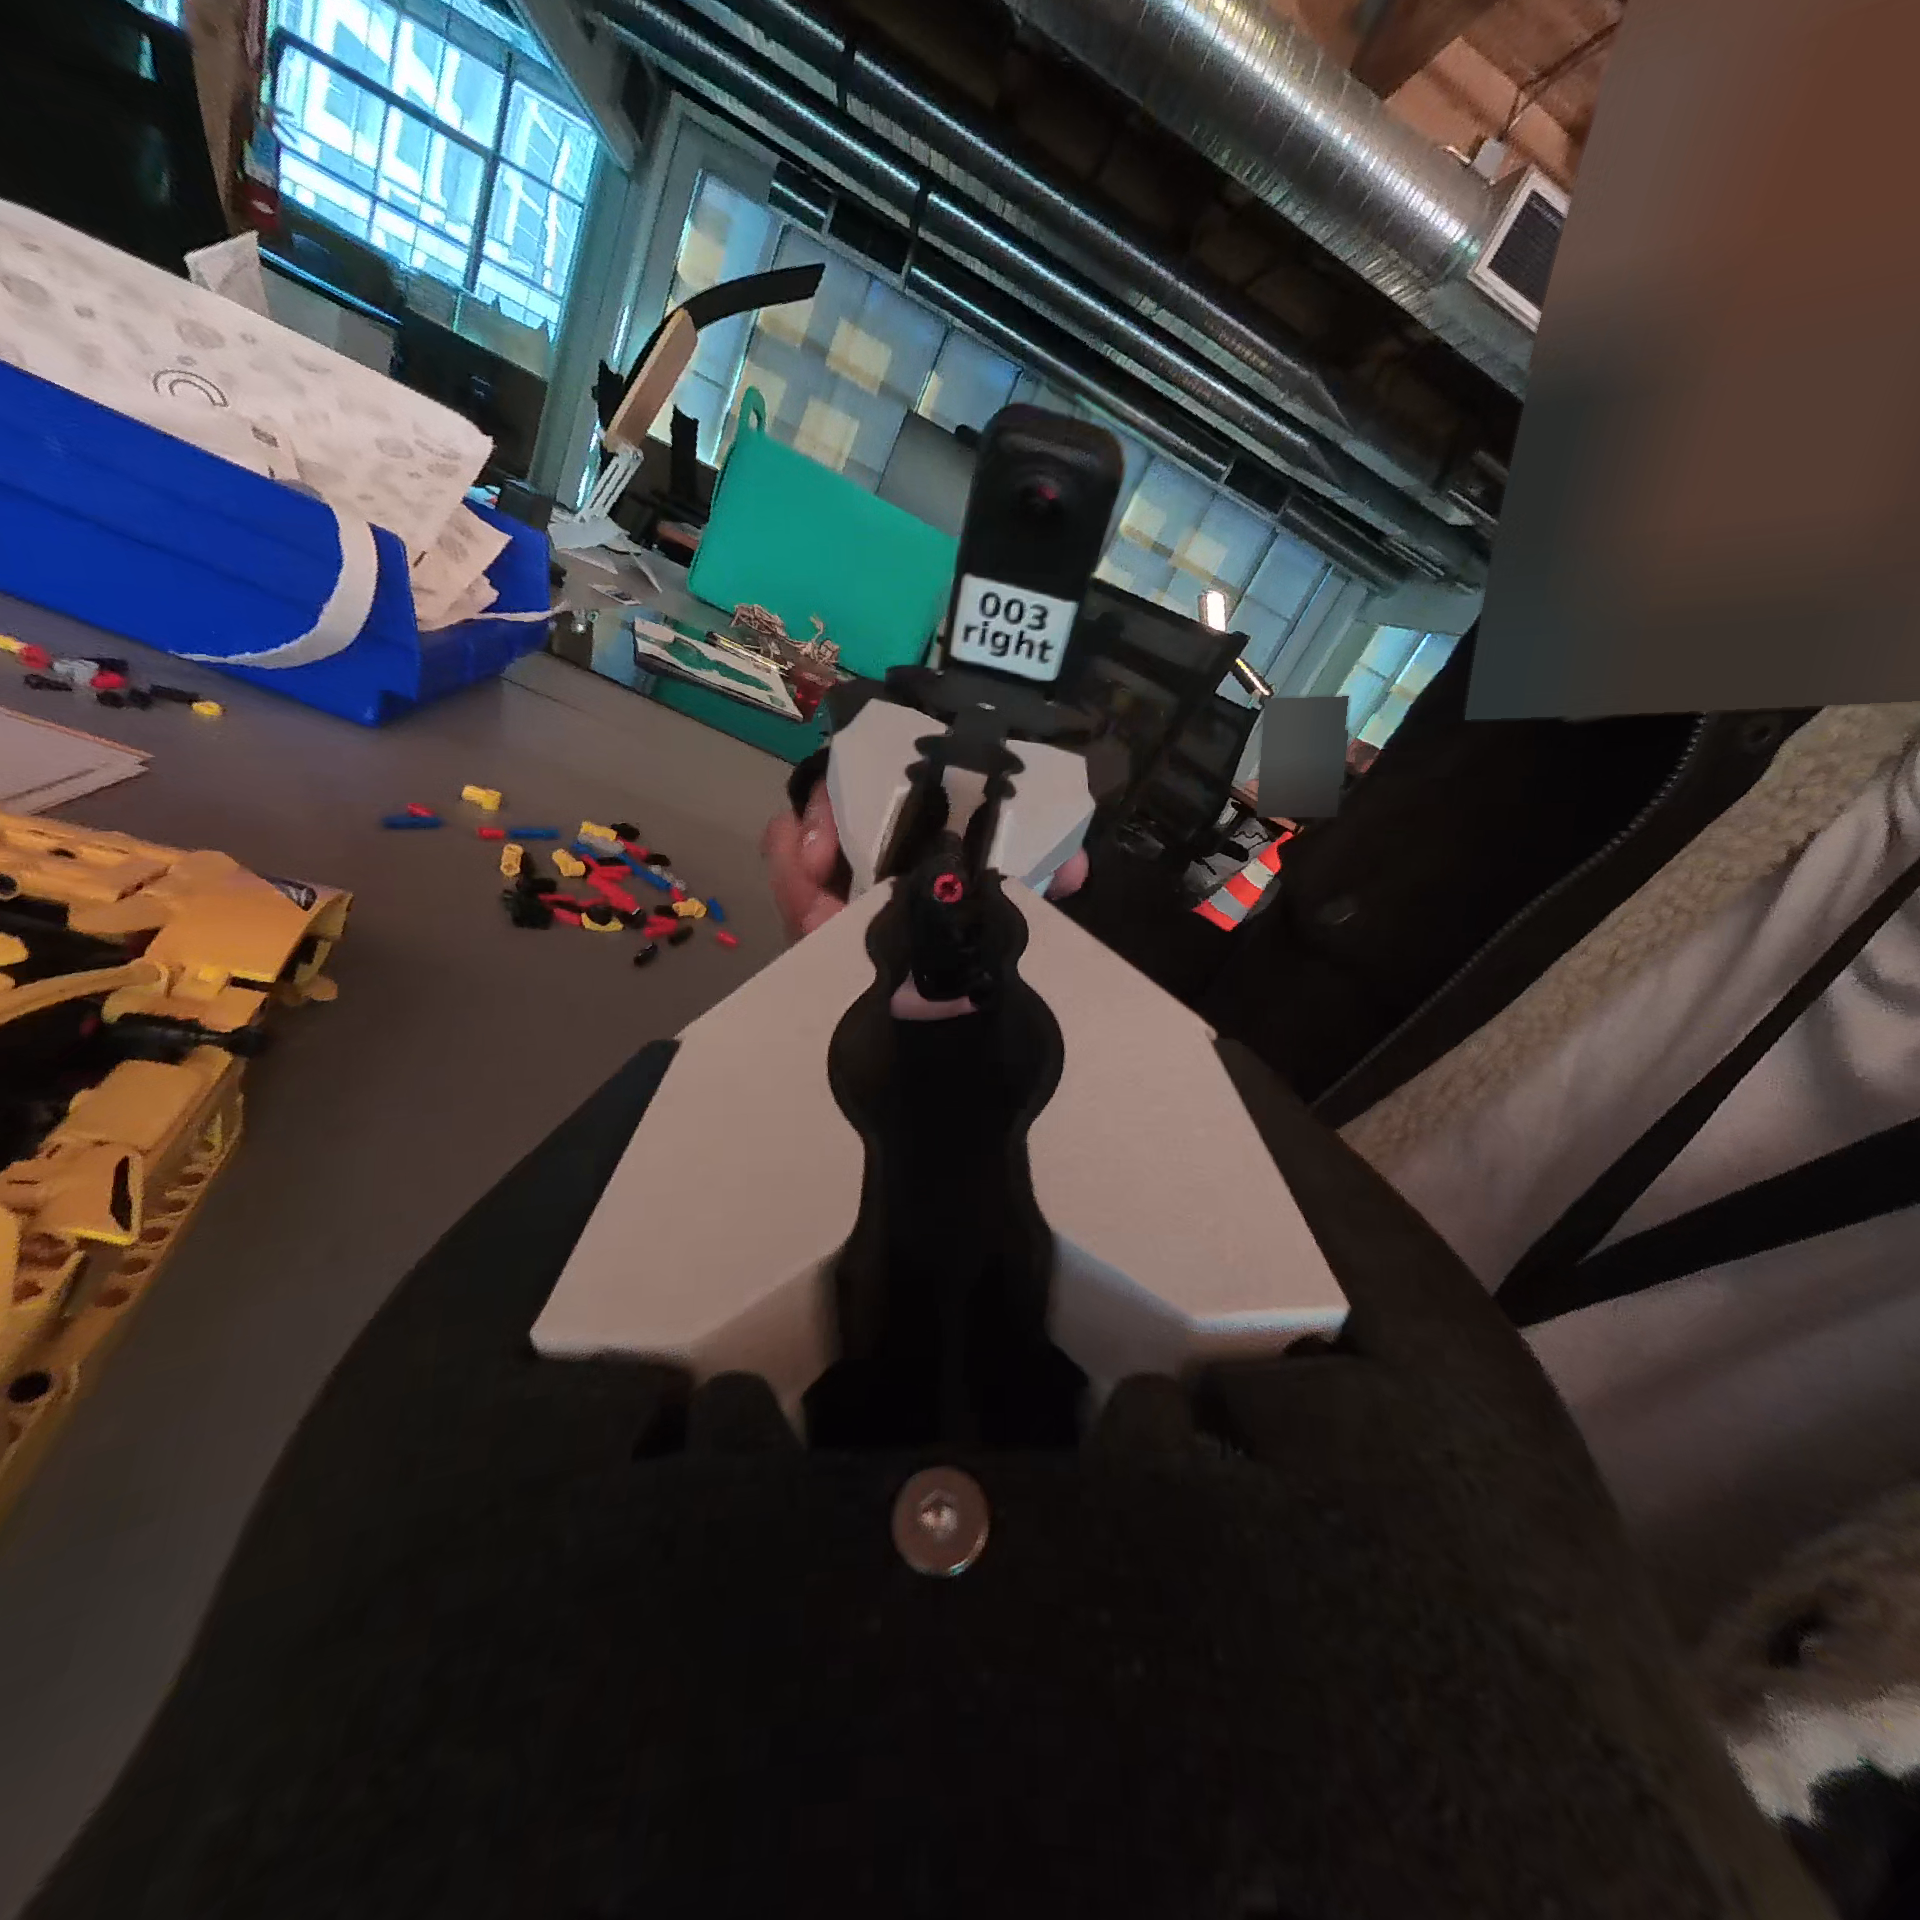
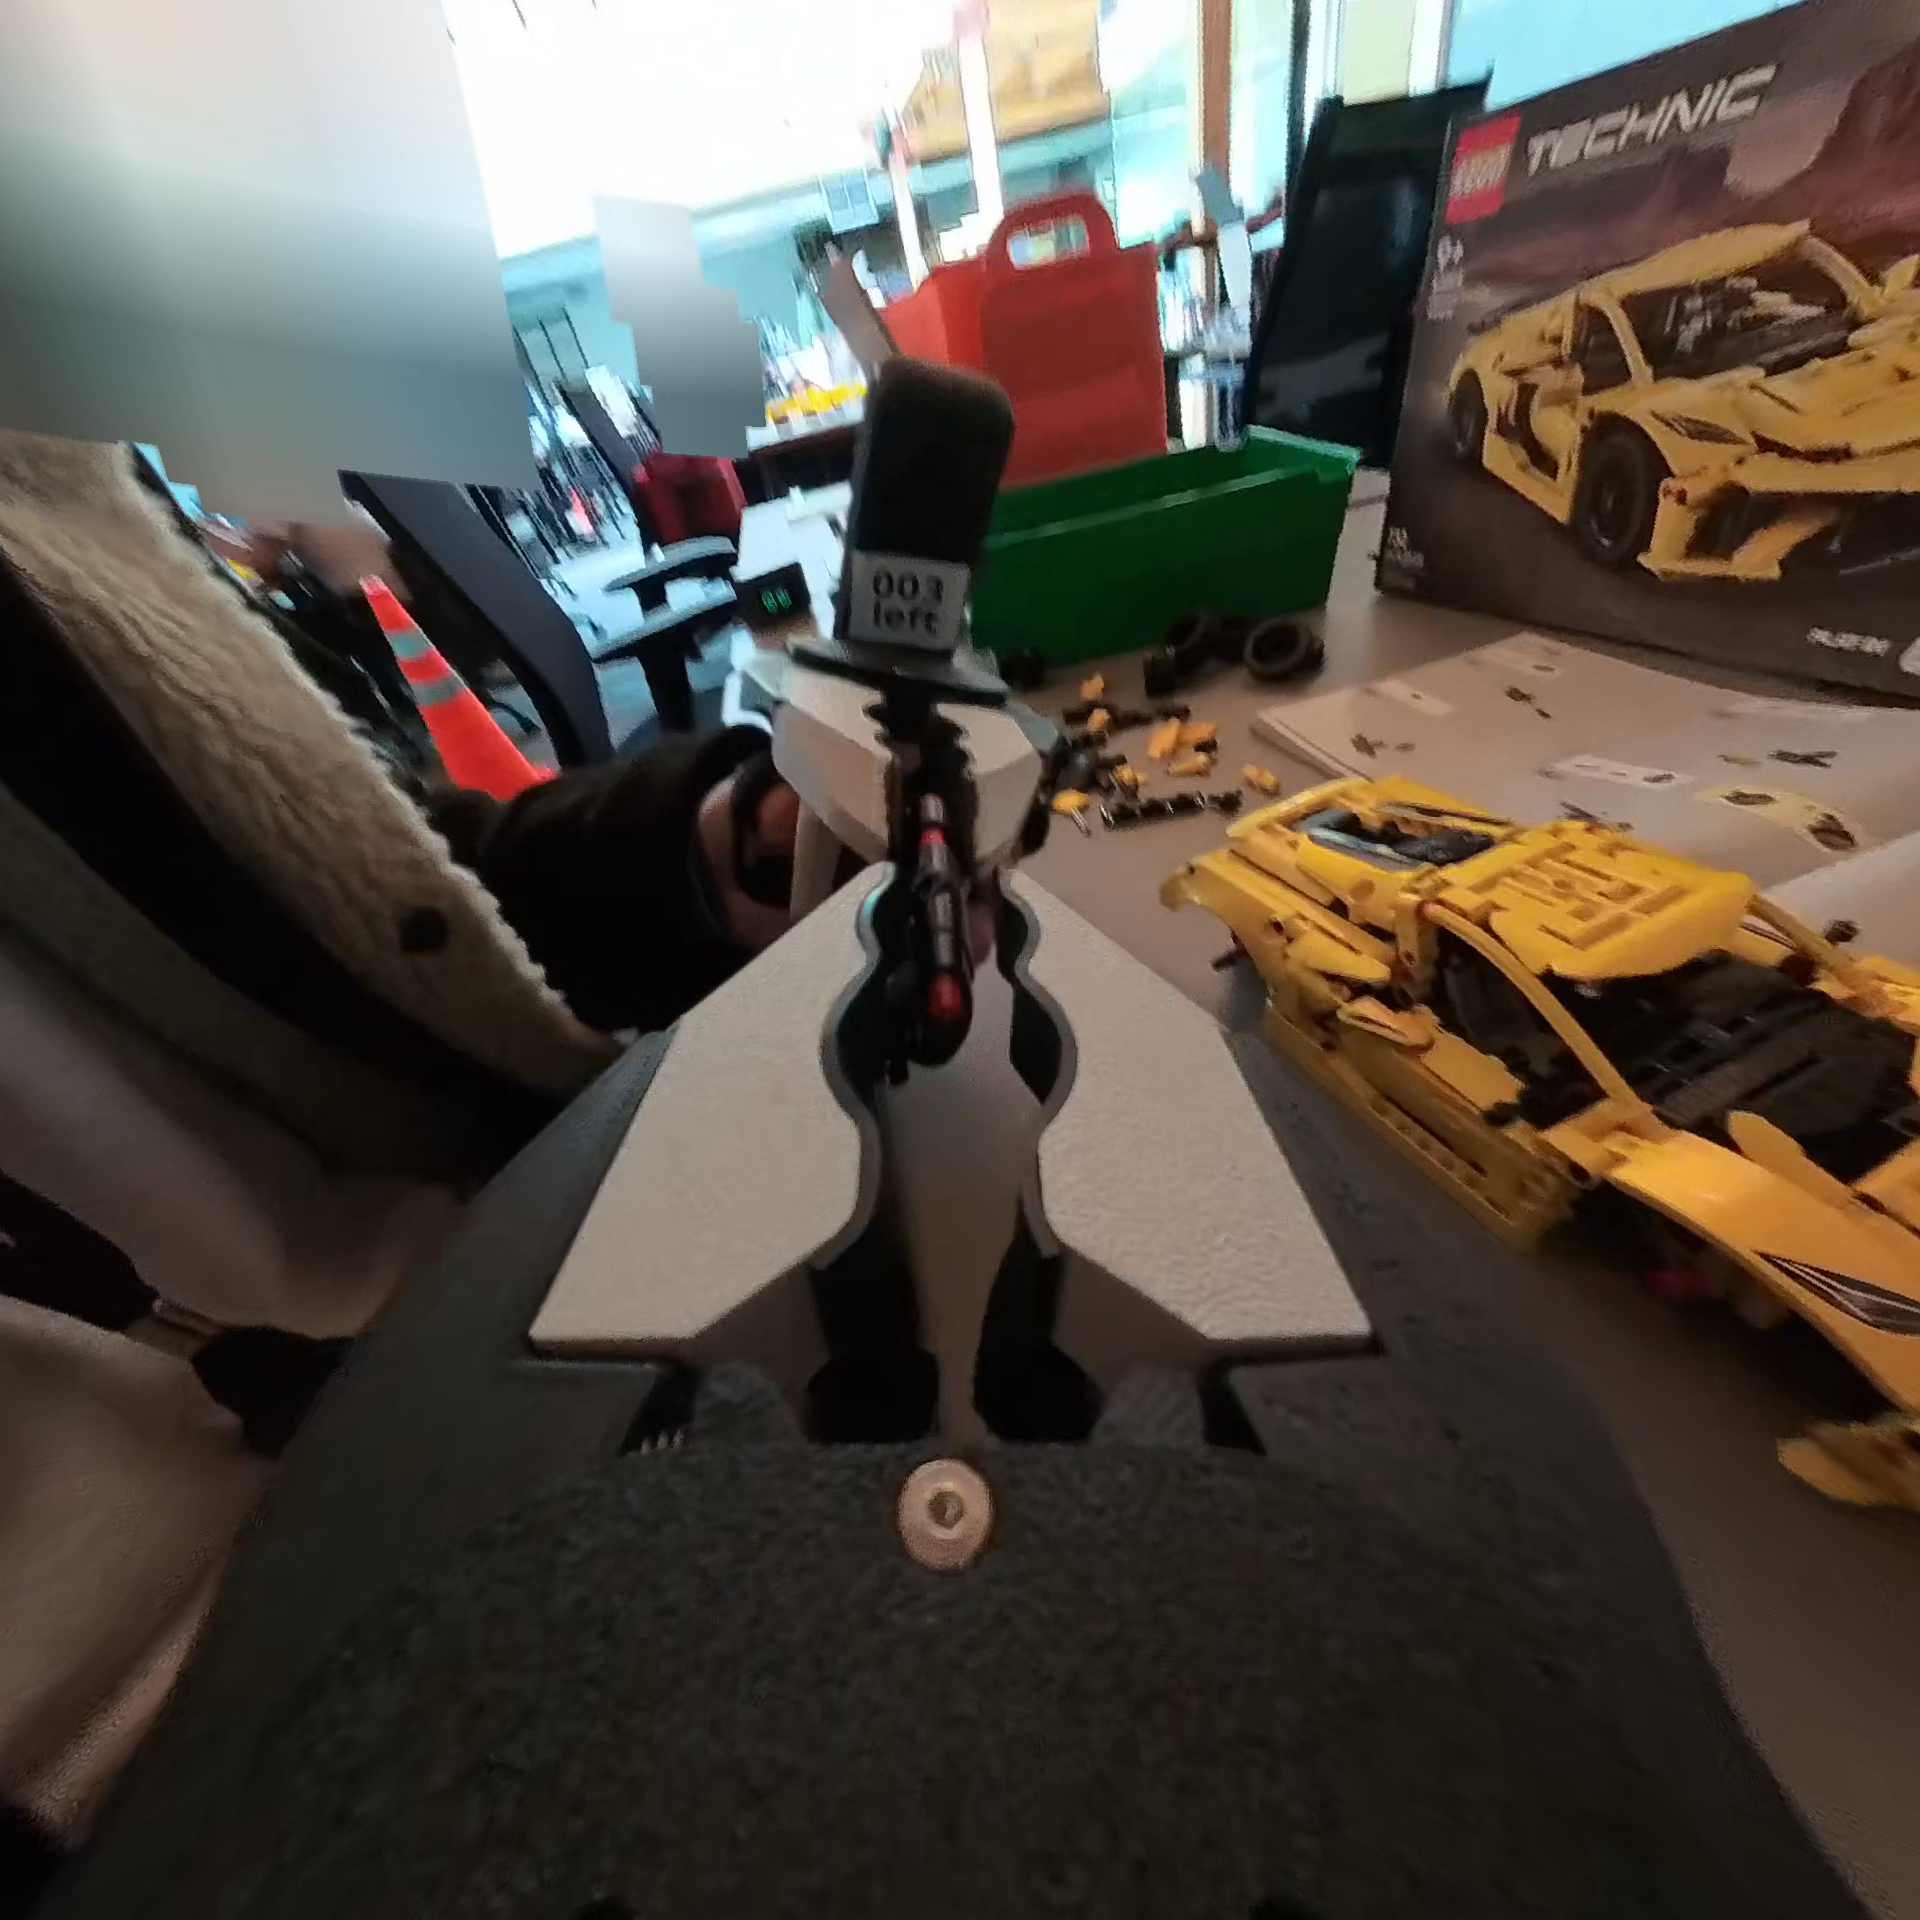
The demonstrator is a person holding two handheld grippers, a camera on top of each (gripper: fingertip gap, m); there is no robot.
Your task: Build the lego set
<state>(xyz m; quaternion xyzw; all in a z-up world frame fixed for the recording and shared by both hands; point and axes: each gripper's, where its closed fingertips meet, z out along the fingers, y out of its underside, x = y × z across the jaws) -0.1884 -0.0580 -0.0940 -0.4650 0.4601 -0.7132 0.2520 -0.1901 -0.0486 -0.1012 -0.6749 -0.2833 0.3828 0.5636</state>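
Observation:
Both grippers meet tip to tip above the table edge, and each is closed on an end of one small black lego assembly with red pins [image 1: 947, 914] [image 2: 938, 971]. My left gripper [image 1: 945, 961] is shut on it, with the right gripper [image 1: 961, 821] facing it just beyond. In the right wrist view my right gripper [image 2: 935, 925] is shut on the near end, and the left gripper [image 2: 925, 800] holds the far end. The partly built yellow lego car [image 1: 125, 1049] [image 2: 1538, 1018] lies on the grey table beside them.
Loose small lego pieces [image 1: 592, 878] [image 2: 1143, 769] are scattered on the table. A blue bin with paper [image 1: 208, 551], a green bin [image 2: 1153, 540], black tyres [image 2: 1262, 644], an instruction booklet [image 2: 1538, 727] and the set's box [image 2: 1662, 364] stand around. A person's jacket is close by [image 2: 208, 727]. The grippers are tip to tip, or close to it.

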